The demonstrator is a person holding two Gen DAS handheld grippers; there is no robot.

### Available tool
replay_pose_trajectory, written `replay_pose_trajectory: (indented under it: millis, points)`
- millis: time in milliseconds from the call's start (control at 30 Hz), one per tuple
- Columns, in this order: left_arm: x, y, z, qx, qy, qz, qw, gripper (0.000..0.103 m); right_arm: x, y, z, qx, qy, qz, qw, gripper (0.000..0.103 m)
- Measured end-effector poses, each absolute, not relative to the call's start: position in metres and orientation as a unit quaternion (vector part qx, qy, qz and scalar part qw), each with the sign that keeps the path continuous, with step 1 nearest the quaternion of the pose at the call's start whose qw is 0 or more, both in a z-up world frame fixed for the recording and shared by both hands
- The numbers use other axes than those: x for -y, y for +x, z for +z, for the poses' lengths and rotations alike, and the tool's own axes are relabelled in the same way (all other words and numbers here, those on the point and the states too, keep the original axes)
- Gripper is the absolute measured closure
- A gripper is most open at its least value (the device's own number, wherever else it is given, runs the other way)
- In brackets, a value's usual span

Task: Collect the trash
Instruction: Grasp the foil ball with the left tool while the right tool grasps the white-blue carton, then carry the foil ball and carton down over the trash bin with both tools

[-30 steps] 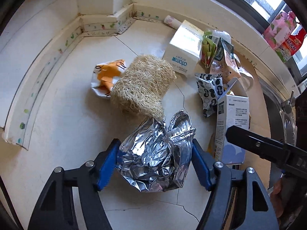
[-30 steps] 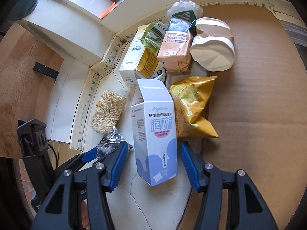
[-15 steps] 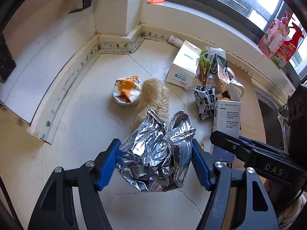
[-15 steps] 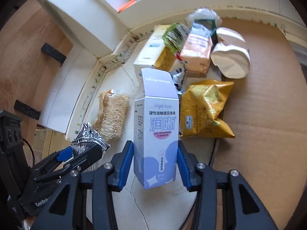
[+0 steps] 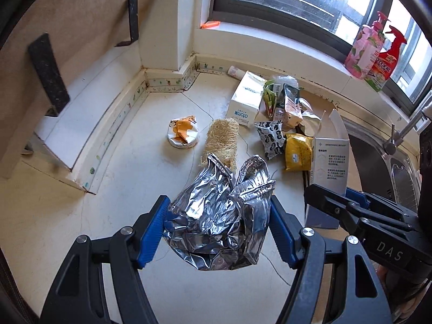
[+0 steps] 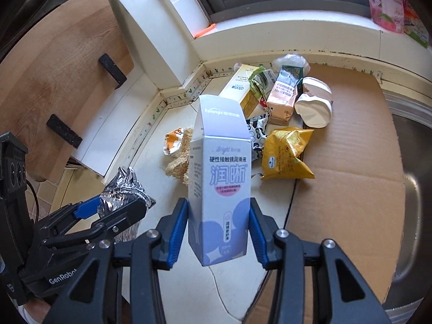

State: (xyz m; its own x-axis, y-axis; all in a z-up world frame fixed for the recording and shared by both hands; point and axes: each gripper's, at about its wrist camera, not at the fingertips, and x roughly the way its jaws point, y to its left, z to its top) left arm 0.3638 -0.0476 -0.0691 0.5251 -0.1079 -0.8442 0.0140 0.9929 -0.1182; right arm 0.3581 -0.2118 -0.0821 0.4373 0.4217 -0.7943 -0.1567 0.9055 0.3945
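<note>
The crumpled foil wad (image 5: 220, 216), shiny silver, is lifted off the desk (image 5: 108, 216). Beside it the white-and-purple carton (image 6: 220, 189) stands upright, top flap open, also held clear of the leftover wrappers (image 5: 280, 124).

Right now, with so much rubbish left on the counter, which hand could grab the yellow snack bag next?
Neither yet: the left gripper clamps crumpled silver foil, the right gripper a pale purple carton. Once emptied, probably the right; the yellow snack bag lies nearer it.

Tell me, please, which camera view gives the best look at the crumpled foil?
The left wrist view: the crumpled foil fills its centre, clamped between the left gripper pads. The right wrist view catches only a foil corner at the left edge, seen side-on.
</note>
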Motion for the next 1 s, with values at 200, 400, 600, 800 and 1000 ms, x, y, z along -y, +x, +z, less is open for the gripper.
replay_pose_trajectory:
  millis: [200, 400, 600, 800, 1000]
  points:
    - [0.039, 0.328, -0.049, -0.468, -0.032, -0.028, 0.883, 0.033, 0.212, 0.321, -0.063, -0.486, 0.124, 0.162, 0.850, 0.059]
    - [0.026, 0.280, -0.037, -0.456, -0.012, -0.017, 0.890, 0.033, 0.203, 0.277, -0.045, -0.471, 0.111, 0.140, 0.864, 0.059]
    - [0.016, 0.231, -0.036, -0.450, 0.005, -0.019, 0.893, 0.033, 0.191, 0.228, -0.033, -0.459, 0.094, 0.107, 0.877, 0.059]
    - [0.008, 0.188, -0.047, -0.452, 0.018, -0.031, 0.891, 0.033, 0.182, 0.179, -0.033, -0.448, 0.084, 0.076, 0.887, 0.059]
    - [0.005, 0.152, -0.058, -0.451, 0.031, -0.039, 0.891, 0.033, 0.175, 0.133, -0.046, -0.454, 0.085, 0.051, 0.886, 0.059]
